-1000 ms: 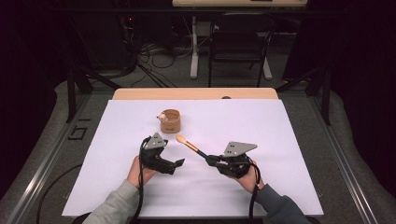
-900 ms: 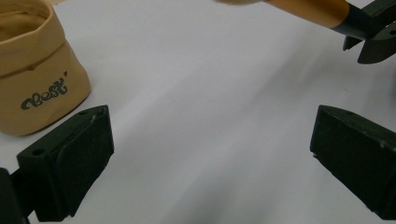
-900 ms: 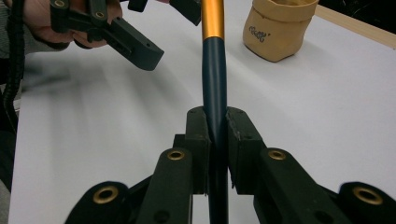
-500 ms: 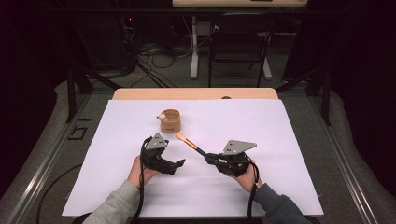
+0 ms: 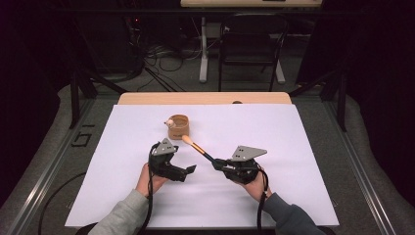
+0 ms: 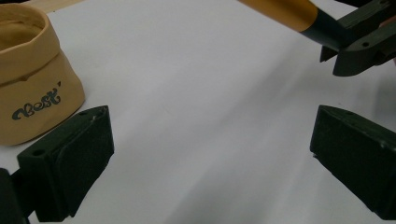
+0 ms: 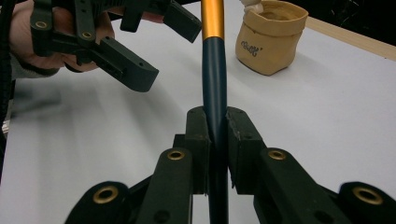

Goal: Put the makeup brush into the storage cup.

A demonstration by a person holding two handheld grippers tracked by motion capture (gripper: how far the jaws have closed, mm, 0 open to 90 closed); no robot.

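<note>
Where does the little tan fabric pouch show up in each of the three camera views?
High view: the tan pouch stands upright just above centre on the white sheet.
Left gripper view: the pouch is at the far left, beside the left jaw.
Right gripper view: the pouch is at upper right.
Shared landmark: the brush handle held by the right gripper.

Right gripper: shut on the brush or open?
Shut. The right gripper has both jaws pressed against the brush handle's dark part.
</note>
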